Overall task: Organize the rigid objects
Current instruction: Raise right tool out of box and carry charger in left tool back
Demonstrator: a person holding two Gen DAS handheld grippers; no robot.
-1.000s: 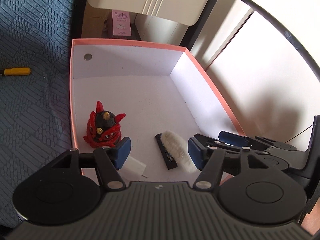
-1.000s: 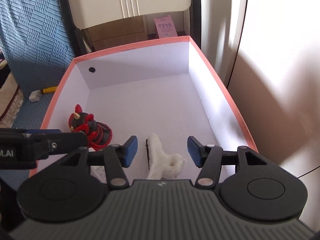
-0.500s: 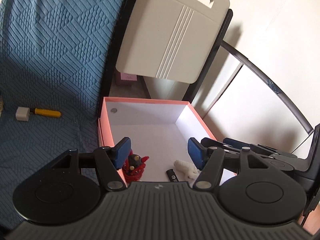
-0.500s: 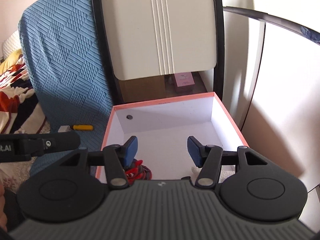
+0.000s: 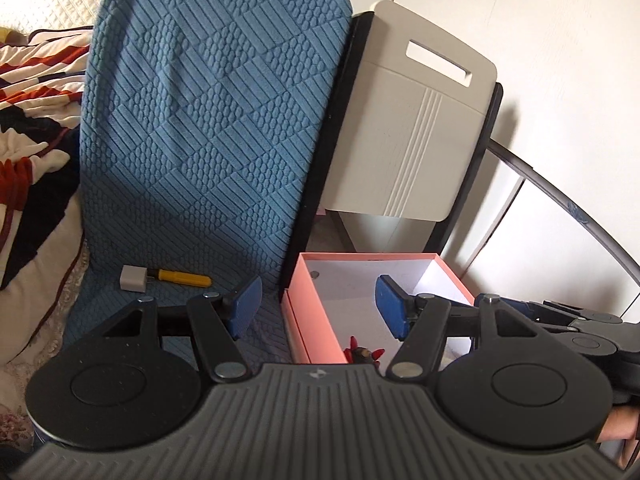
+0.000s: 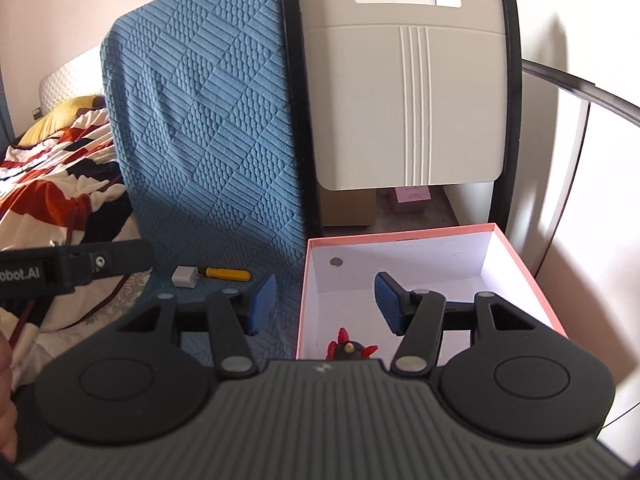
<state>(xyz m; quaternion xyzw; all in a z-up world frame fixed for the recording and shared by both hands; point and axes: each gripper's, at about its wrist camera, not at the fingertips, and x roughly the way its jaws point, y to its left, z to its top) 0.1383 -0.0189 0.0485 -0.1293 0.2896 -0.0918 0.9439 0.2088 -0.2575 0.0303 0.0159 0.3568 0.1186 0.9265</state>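
Both grippers hang empty above the pink box (image 6: 520,258), lower right of frame, where a red horned figure (image 6: 350,349) already lies. The left gripper (image 5: 318,307) and right gripper (image 6: 326,304) have their jaws partly open, holding nothing. Next, I judge, comes reaching left for the yellow screwdriver (image 6: 228,273) and white plug (image 6: 184,277) on the blue cover (image 6: 208,120)

Cloth, card and plastic surfaces

Blue cover (image 5: 208,128) is quilted, ribbed cloth; the box (image 6: 516,256) matt pink-and-white card; the chair back (image 6: 404,92) smooth, matt cream plastic.
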